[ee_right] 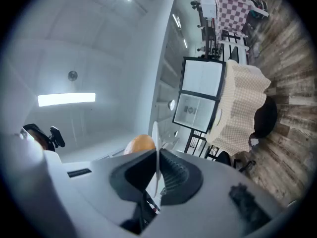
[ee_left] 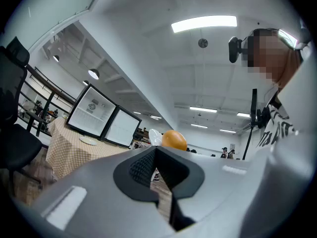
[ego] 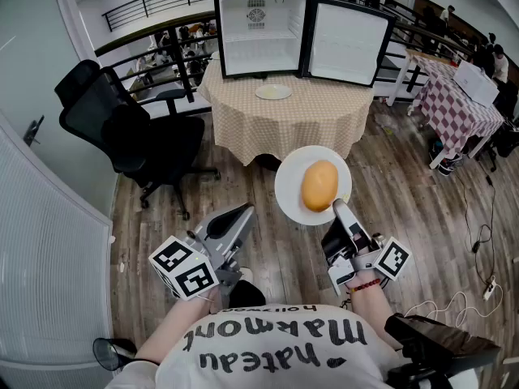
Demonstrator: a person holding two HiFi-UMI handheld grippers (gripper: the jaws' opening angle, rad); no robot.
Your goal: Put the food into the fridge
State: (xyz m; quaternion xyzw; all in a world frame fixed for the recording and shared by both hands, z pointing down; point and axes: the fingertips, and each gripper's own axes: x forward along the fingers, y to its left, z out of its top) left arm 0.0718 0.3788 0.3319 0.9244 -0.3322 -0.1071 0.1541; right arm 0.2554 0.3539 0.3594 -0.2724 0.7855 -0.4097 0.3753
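A yellow-orange oval food item (ego: 319,185) lies on a white plate (ego: 292,193) held level over the wooden floor. My right gripper (ego: 339,209) is shut on the plate's near rim; in the right gripper view the thin plate edge (ee_right: 155,138) stands between the pads, with the food (ee_right: 138,144) behind it. My left gripper (ego: 235,221) hangs lower left of the plate, shut and holding nothing (ee_left: 156,150). The small fridge (ego: 259,35) stands open on the checkered round table (ego: 284,120), its door (ego: 349,43) swung right. A second plate (ego: 273,92) lies in front of it.
A black office chair (ego: 138,128) stands left of the table, with a dark railing (ego: 162,47) behind it. A red-checkered table (ego: 458,104) is at the right. Cables (ego: 478,250) lie on the floor at the right. A pale wall (ego: 40,241) runs along the left.
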